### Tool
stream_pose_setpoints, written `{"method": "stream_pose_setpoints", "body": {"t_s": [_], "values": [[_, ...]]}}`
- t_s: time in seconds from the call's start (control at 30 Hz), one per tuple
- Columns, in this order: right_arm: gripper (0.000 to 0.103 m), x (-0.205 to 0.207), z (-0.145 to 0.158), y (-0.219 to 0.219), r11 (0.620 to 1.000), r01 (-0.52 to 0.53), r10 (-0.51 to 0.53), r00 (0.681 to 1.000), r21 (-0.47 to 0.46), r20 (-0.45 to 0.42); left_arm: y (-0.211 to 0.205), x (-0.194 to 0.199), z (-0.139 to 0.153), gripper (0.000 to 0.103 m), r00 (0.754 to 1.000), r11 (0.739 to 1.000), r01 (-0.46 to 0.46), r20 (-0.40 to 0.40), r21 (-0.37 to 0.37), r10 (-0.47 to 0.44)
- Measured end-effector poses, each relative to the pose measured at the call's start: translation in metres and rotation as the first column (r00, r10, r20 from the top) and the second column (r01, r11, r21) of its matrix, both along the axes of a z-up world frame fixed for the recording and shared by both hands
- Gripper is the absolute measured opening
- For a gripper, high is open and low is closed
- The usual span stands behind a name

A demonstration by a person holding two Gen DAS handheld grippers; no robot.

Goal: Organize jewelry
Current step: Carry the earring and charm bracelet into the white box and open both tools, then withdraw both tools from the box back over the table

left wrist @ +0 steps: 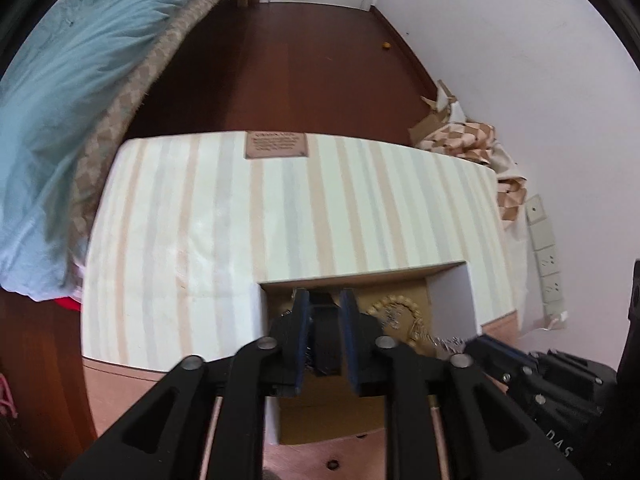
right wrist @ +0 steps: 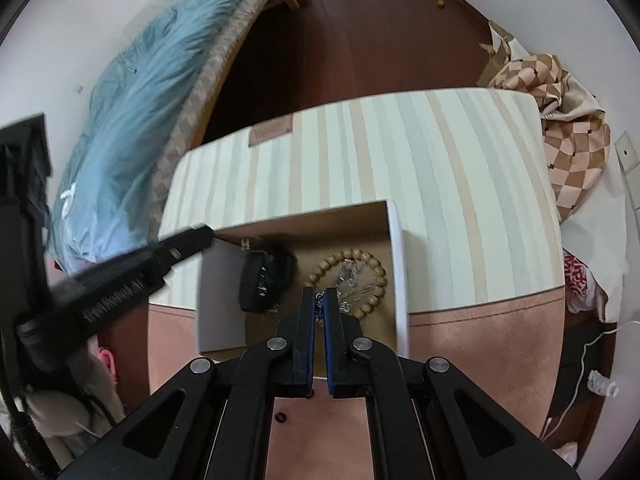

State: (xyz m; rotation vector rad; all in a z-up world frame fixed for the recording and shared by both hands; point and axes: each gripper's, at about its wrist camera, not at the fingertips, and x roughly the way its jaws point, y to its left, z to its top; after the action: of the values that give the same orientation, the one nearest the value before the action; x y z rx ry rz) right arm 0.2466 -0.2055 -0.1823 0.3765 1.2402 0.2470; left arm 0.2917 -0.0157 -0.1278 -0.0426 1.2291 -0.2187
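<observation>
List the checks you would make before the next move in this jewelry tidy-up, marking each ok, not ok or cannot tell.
1. Right gripper fingers shut on the silver chain: ok.
2. Chain clear of the bead bracelet: cannot tell, the two overlap.
3. Black watch lying inside the box: ok.
4. Left gripper fingers open, not pressing the watch: ok.
5. The two grippers apart from each other: ok.

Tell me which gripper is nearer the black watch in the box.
Left. The left gripper hangs directly over the black watch, jaws straddling it without pressing. The right gripper is off to the side, shut on a silver chain beside the wooden bead bracelet.
</observation>
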Motion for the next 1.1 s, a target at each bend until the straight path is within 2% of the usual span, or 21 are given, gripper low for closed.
{"method": "stream_pose_setpoints", "body": {"t_s": [0.07, 0.1, 0.13, 0.2, 0.3, 0.37, 0.5, 0.63, 0.67, 0.87, 1.1], "values": [[0.008, -0.001, -0.003, 0.000, 1.000, -0.001, 0.001, 1.000, -0.014, -0.006, 0.004, 0.001, 0.004, 0.066, 1.000, 1.000, -0.011, 0.019, 0.015, 0.011], [0.015, -0.003, -0.003, -0.001, 1.000, 0.001, -0.001, 1.000, -0.031, -0.004, 0.007, 0.001, 0.007, 0.072, 0.999, 1.000, -0.021, 0.033, 0.022, 0.020], [0.020, -0.004, -0.002, 0.000, 0.999, 0.001, -0.001, 1.000, -0.041, 0.002, 0.011, 0.000, 0.009, 0.073, 0.999, 0.999, -0.030, 0.042, 0.027, 0.029], [0.044, -0.006, 0.000, 0.000, 0.998, 0.008, -0.008, 1.000, -0.057, 0.010, 0.017, -0.001, 0.011, 0.073, 0.998, 0.999, -0.041, 0.047, 0.024, 0.040], [0.060, -0.011, 0.006, 0.000, 0.995, 0.012, -0.009, 0.999, -0.099, 0.034, 0.028, -0.008, 0.016, 0.078, 0.995, 0.996, -0.067, 0.073, 0.056, 0.063], [0.065, -0.016, 0.009, 0.003, 0.988, 0.010, -0.002, 0.999, -0.152, 0.049, 0.032, -0.015, 0.018, 0.098, 0.993, 0.993, -0.081, 0.093, 0.086, 0.073], [0.091, -0.027, 0.013, 0.006, 0.966, 0.020, 0.000, 0.997, -0.257, 0.077, 0.042, -0.036, 0.019, 0.100, 0.985, 0.984, -0.116, 0.147, 0.135, 0.095], [0.093, -0.038, 0.011, 0.010, 0.937, 0.032, -0.001, 0.996, -0.347, 0.089, 0.047, -0.054, 0.013, 0.102, 0.980, 0.975, -0.137, 0.166, 0.175, 0.108], [0.096, -0.041, 0.011, 0.009, 0.935, 0.034, -0.002, 0.996, -0.354, 0.090, 0.047, -0.059, 0.011, 0.102, 0.980, 0.973, -0.137, 0.168, 0.184, 0.106], [0.097, -0.053, 0.008, 0.010, 0.933, 0.046, -0.013, 0.996, -0.356, 0.094, 0.049, -0.082, 0.002, 0.102, 0.979, 0.970, -0.147, 0.167, 0.195, 0.115], [0.097, -0.071, 0.017, 0.011, 0.929, 0.060, -0.017, 0.993, -0.364, 0.120, 0.049, -0.105, 0.012, 0.102, 0.973, 0.964, -0.159, 0.200, 0.213, 0.116]]}}
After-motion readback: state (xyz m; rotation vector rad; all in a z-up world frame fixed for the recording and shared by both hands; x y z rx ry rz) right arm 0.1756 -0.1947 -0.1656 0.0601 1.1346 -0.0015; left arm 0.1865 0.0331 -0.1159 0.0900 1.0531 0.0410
